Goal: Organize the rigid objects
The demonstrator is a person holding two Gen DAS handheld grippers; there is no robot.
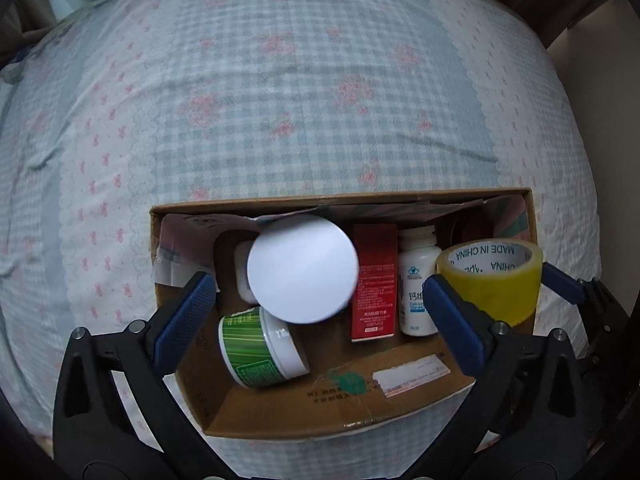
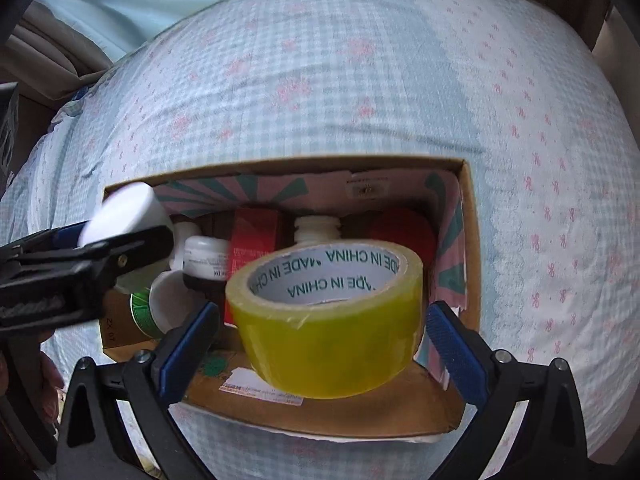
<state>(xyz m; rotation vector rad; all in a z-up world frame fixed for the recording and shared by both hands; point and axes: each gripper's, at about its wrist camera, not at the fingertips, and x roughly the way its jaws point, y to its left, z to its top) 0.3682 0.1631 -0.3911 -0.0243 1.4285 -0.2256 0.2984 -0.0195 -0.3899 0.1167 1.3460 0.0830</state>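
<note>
Our left gripper (image 1: 316, 320) stood spread over the cardboard box (image 1: 400, 408), a white-lidded jar (image 1: 302, 268) loose between its fingers. Our right gripper (image 2: 322, 340), also spread, framed the yellow tape roll (image 2: 328, 344), core axis upward, untouched, above the box's right end on the bed (image 1: 280, 100).

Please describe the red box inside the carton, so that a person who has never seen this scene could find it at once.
On the checked bedsheet sits an open brown cardboard carton. Inside, near the middle, a tall red rectangular cardboard box stands beside a white plastic bottle. It is the only red, flat-sided item with small white print; its neighbours are round and mostly white, green or yellow.
</note>
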